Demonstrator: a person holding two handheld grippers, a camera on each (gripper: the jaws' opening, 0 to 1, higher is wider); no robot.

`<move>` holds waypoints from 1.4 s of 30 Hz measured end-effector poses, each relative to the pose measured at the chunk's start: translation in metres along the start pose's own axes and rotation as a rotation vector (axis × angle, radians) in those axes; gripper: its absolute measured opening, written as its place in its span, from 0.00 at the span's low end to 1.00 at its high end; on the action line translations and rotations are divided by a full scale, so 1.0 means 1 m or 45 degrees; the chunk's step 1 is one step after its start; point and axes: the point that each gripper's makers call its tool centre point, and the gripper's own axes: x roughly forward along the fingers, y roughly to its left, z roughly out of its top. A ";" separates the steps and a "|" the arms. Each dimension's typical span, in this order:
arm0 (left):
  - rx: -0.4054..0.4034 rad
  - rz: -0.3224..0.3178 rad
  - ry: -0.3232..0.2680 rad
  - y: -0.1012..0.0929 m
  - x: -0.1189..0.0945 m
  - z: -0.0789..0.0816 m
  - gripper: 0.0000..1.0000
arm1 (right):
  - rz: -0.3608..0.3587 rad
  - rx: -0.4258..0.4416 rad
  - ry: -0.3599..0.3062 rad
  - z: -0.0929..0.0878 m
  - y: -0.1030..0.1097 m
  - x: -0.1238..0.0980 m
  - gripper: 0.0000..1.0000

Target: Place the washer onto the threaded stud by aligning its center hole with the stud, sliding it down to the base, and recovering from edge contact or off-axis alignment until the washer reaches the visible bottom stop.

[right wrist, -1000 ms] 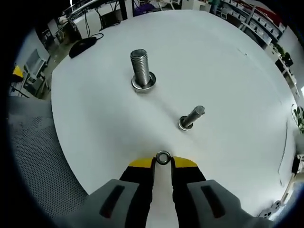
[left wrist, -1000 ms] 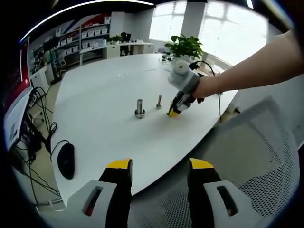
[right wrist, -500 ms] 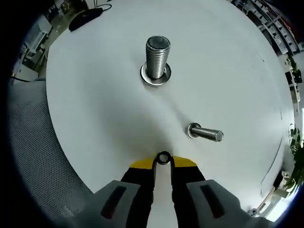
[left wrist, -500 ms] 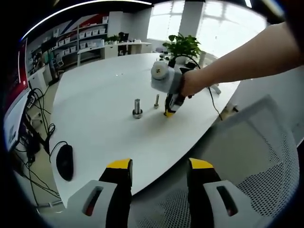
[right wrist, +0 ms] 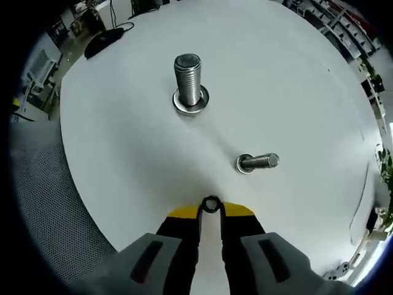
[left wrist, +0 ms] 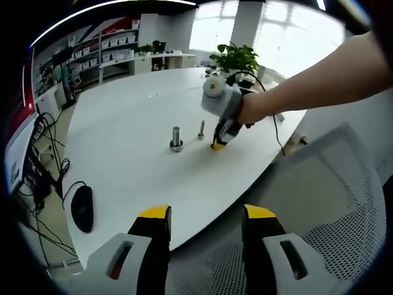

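Note:
In the right gripper view a small metal washer [right wrist: 210,204] is pinched between the yellow tips of my right gripper [right wrist: 210,209], which is shut on it above the white table [right wrist: 295,80]. A thin threaded stud [right wrist: 256,162] stands just ahead and to the right of the washer. A thicker threaded stud [right wrist: 188,81] with a washer at its base stands farther off. In the left gripper view my left gripper [left wrist: 206,215] is open and holds nothing, low over the table's near edge. There the right gripper [left wrist: 218,145] hangs beside the thin stud [left wrist: 201,128] and thick stud [left wrist: 176,138].
A black mouse [left wrist: 82,208] and cables lie at the table's left edge. A mesh chair [left wrist: 331,203] sits near the front right. A potted plant [left wrist: 236,58] stands at the table's far end. A person's arm [left wrist: 319,80] reaches in from the right.
The right gripper has shifted slightly with the washer still held; the studs sit a little differently in its view. The left gripper has stayed put.

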 end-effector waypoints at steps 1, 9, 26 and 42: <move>0.002 -0.001 0.007 0.000 0.000 -0.001 0.44 | 0.001 0.039 -0.031 -0.001 0.000 -0.001 0.15; -0.009 -0.010 0.011 0.000 0.001 -0.001 0.44 | -0.005 0.048 -0.159 -0.001 0.000 -0.003 0.14; -0.018 0.012 0.012 0.002 0.001 -0.002 0.44 | -0.023 0.034 -0.249 0.006 -0.001 -0.014 0.14; -0.009 0.021 -0.001 0.004 -0.001 0.001 0.44 | -0.085 0.092 -0.409 0.029 -0.022 -0.055 0.14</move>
